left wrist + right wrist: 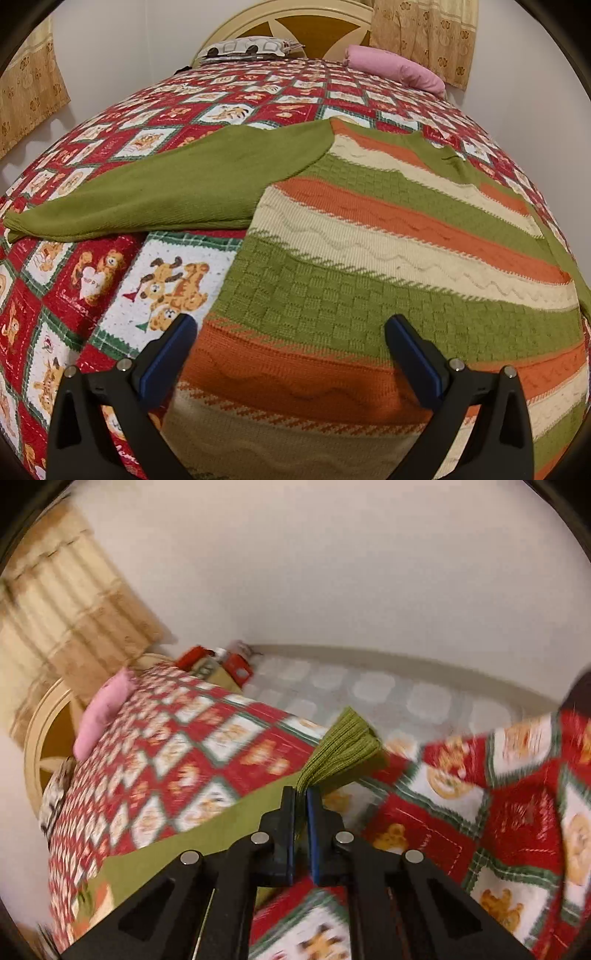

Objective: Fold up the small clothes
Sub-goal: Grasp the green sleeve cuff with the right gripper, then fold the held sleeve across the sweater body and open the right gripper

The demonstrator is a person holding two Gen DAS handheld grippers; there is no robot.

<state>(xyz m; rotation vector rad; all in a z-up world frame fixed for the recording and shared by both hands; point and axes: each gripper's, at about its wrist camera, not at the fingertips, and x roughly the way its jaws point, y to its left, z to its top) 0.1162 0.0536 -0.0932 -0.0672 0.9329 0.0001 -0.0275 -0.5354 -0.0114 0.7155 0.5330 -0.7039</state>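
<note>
Plenty of open bed (pixel 155 122) past the sweater (pixel 388 258): the red patchwork quilt runs clear up to the headboard (pixel 295 26), with only a patterned pillow (pixel 247 48) and a pink pillow (pixel 395 68) at the far end. Left of the sweater there's a bare strip of quilt too. In the right wrist view the bed's side edge drops off to a tiled floor (pixel 388 694) just beyond the cuff, and a wall sits behind that, so not much room that way.

The striped knit sweater lies flat across the near part of the bed, its plain green sleeve (pixel 155 195) stretched out to the left. The left tongs (pixel 291 332) are spread wide over the hem end, one finger over quilt, the other over the knit, gripping nothing.

The right tongs (pixel 301 794) are clenched on the other sleeve's ribbed green cuff (pixel 343 753), which bunches up and fans out just past the tips. That view is blurry.
</note>
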